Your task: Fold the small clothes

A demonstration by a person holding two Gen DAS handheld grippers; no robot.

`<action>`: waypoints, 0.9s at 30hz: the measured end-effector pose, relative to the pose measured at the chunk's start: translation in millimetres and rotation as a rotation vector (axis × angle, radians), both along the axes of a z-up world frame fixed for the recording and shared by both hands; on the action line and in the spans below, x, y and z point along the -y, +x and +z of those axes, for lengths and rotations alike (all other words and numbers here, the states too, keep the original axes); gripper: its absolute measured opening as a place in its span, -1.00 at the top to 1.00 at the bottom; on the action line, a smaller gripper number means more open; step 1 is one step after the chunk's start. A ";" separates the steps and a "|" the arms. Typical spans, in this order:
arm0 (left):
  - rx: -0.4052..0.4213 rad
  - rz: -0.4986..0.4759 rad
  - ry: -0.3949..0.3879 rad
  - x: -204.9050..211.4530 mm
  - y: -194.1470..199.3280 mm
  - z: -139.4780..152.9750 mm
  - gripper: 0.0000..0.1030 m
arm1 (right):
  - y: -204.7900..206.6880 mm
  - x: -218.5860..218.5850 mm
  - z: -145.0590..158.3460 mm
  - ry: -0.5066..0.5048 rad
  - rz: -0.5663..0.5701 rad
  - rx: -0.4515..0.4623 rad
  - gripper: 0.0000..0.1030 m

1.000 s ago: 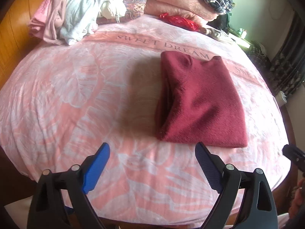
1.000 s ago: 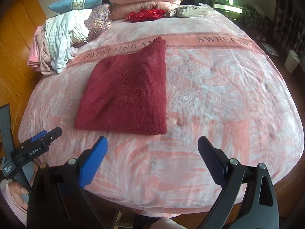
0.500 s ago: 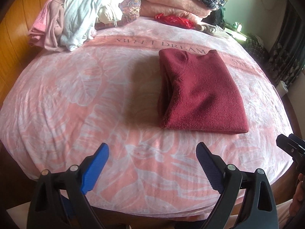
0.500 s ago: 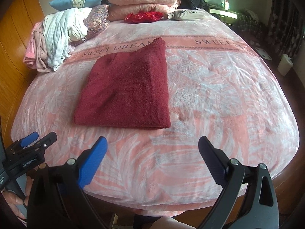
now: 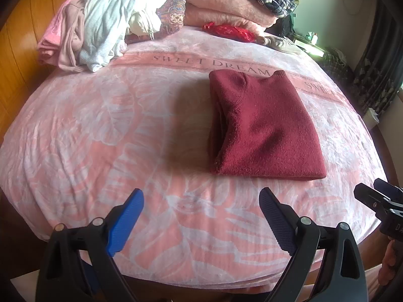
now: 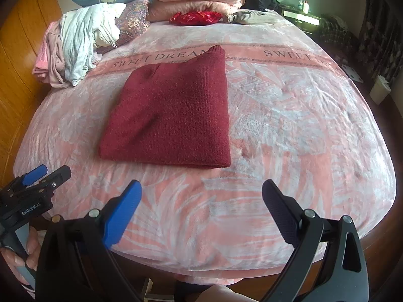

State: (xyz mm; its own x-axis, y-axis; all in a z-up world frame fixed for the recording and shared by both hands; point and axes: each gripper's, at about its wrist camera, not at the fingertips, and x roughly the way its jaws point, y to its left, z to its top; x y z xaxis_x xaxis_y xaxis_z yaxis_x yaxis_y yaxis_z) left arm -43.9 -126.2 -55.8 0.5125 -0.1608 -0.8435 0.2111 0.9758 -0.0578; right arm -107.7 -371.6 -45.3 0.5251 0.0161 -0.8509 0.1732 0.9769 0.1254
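A dark red knitted sweater (image 5: 262,125) (image 6: 173,115) lies folded into a neat rectangle on the pink flowered blanket (image 5: 100,130) (image 6: 302,115). My left gripper (image 5: 201,201) hovers open above the blanket's near edge, short of the sweater, with nothing between its fingers. My right gripper (image 6: 201,193) is also open and empty, just in front of the sweater's near hem. In the right wrist view the left gripper (image 6: 45,176) shows at the lower left, held by a hand.
A heap of white and pink clothes (image 5: 100,25) (image 6: 75,47) sits at the far left of the bed. Folded pink blankets (image 5: 226,7), pillows and a red cloth (image 6: 196,17) line the head. Wooden panels (image 6: 15,50) stand at left; a white bin (image 6: 380,91) is at right.
Both grippers have drawn back toward the foot of the bed and risen slightly. They stay open. The sweater has not moved.
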 end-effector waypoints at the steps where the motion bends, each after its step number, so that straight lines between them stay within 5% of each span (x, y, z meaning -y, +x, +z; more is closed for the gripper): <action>1: 0.002 -0.001 -0.001 -0.5 -0.5 0.4 -0.81 | -0.1 1.1 0.4 0.001 -0.002 0.001 -0.86; 27: 0.008 -0.020 0.027 0.6 -5.3 -0.2 -0.81 | 3.0 1.2 -1.7 0.020 0.011 -0.010 -0.86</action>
State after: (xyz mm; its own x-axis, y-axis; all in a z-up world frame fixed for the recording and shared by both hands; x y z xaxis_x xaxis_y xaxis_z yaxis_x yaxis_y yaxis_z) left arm -49.2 -126.8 -56.0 0.5165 -0.1486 -0.8433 0.2310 0.9725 -0.0299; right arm -104.6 -372.8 -47.0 0.5163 0.0388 -0.8555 0.1642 0.9760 0.1433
